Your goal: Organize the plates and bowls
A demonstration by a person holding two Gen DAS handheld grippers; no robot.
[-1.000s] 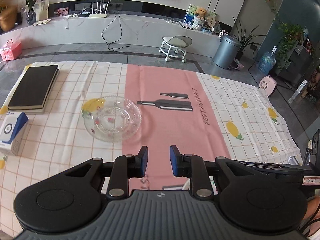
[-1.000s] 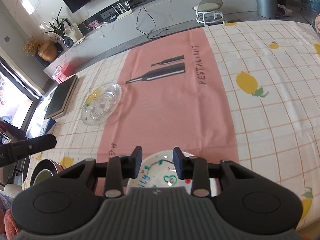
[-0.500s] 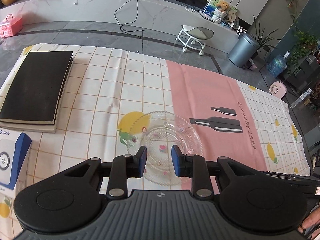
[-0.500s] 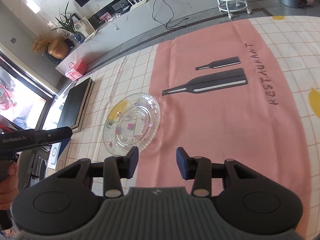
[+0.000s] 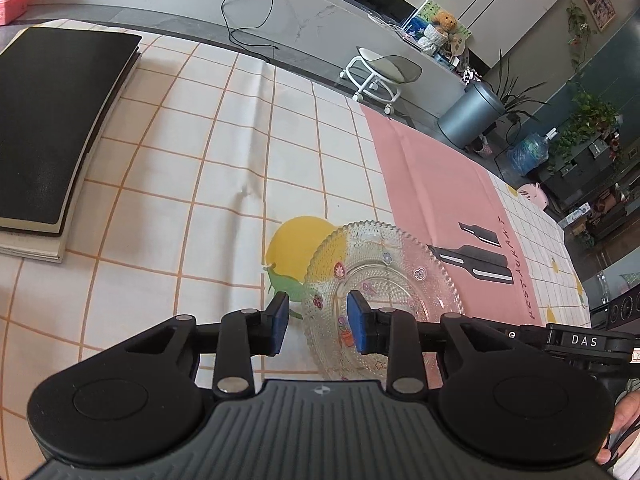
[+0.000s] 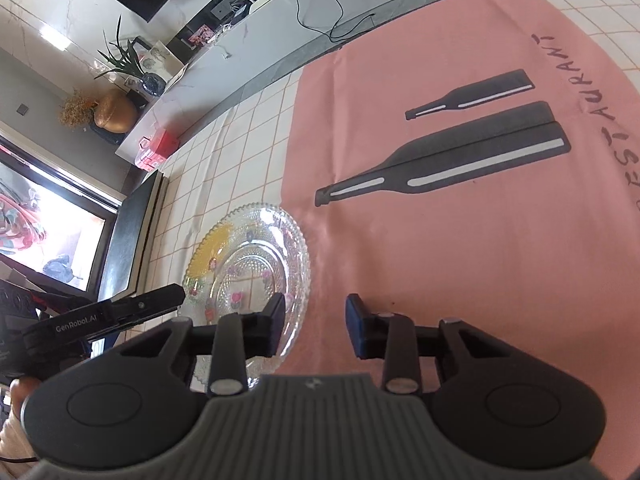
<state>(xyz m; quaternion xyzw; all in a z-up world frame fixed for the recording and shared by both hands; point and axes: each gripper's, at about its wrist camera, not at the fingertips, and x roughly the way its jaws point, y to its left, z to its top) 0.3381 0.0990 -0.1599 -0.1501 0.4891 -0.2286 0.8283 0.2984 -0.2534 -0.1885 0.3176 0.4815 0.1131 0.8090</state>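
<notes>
A clear glass plate (image 5: 384,280) with small flower prints lies on the tablecloth, half on the pink runner (image 5: 436,184). My left gripper (image 5: 316,322) is open and low over the plate's near left rim, with the rim between its blue pads. My right gripper (image 6: 316,320) is open over the plate's (image 6: 252,268) right rim; its left finger is above the plate and its right finger above the pink runner (image 6: 460,240). The left gripper's body (image 6: 100,316) shows at the left of the right wrist view.
A black book (image 5: 52,120) lies on the table's far left; it also shows in the right wrist view (image 6: 128,232). Beyond the far table edge are a stool (image 5: 380,72), a grey bin (image 5: 468,116) and a long low cabinet.
Both grippers have moved forward and down toward the glass plate, which now lies right at their fingertips. The white patterned plate seen under the right gripper a second ago is out of view.
</notes>
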